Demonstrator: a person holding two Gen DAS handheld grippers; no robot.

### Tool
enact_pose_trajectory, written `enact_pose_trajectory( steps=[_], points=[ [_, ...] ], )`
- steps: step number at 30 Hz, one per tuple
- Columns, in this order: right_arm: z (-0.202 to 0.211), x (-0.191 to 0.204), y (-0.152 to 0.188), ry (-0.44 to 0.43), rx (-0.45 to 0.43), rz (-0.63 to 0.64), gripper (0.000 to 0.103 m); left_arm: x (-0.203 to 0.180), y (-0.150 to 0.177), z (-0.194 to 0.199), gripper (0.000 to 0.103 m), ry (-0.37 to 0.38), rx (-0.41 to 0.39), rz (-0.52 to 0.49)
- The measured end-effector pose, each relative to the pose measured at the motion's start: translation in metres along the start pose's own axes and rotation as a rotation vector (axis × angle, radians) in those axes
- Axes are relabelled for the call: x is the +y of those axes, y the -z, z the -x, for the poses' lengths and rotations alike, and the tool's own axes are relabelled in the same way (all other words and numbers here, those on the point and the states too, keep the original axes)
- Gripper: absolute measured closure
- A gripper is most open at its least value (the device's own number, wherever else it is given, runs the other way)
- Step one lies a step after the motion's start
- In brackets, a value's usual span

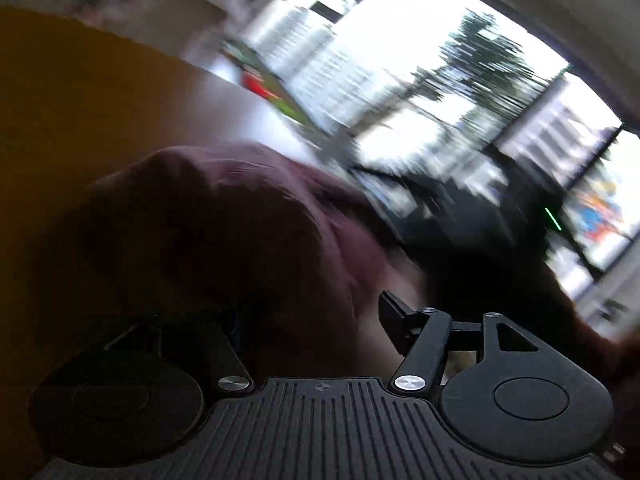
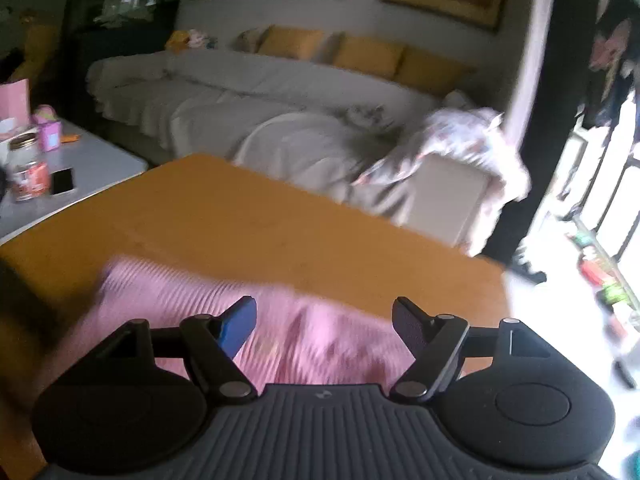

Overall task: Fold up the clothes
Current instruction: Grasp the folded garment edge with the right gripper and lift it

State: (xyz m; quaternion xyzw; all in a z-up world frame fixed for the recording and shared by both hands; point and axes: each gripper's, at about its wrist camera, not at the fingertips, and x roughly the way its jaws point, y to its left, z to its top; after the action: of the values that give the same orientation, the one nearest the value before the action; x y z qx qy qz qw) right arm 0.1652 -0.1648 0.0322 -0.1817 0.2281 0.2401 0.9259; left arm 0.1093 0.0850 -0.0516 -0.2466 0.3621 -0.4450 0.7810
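Left wrist view is pretty smeared, but the left tongs (image 1: pixel 316 320) have the pink garment (image 1: pixel 240 216) bunched up right between and over them. It looks dark maroon in the shadow here. The right finger sticks out clear of the cloth, the left one is buried in the dark, so whether those tongs are pinching the fabric or just sitting under it can't be told. The orange tabletop (image 1: pixel 80 120) runs off to the left of the tongs and bright windows (image 1: pixel 400 60) fill the space ahead and to the right.

Over on the right wrist view, the right tongs (image 2: pixel 324 322) are spread wide, holding nothing. The pink garment (image 2: pixel 260 320) lies on the orange tabletop (image 2: pixel 280 220) just ahead of and between the fingers, stretching further off to their left. Far left of the tongs there's a grey side table (image 2: pixel 92 160) with a jar (image 2: pixel 28 168) and a phone (image 2: pixel 63 181). A sofa (image 2: pixel 248 92) with yellow cushions sits beyond the tabletop.
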Motion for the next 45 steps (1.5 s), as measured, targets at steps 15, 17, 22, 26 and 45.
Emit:
enact_pose_trajectory(
  steps=[15,17,22,26,45],
  points=[
    [0.043,0.13,0.054,-0.076,0.027,0.232,0.026,-0.012,-0.008,0.089,0.01,-0.471,-0.208,-0.192],
    [0.041,0.132,0.06,-0.043,0.031,0.282,0.038,-0.023,-0.007,0.068,0.009,-0.469,-0.149,-0.289],
    [0.051,0.095,0.037,-0.051,-0.027,0.095,0.089,-0.043,-0.008,0.024,0.009,-0.465,-0.054,-0.469],
    [0.063,0.072,0.028,-0.066,-0.077,0.004,0.09,-0.043,0.002,-0.002,0.008,-0.534,0.031,-0.581],
    [-0.004,0.16,0.036,-0.254,-0.012,0.189,0.059,0.059,-0.041,0.132,0.006,-0.609,-0.237,0.129]
  ],
)
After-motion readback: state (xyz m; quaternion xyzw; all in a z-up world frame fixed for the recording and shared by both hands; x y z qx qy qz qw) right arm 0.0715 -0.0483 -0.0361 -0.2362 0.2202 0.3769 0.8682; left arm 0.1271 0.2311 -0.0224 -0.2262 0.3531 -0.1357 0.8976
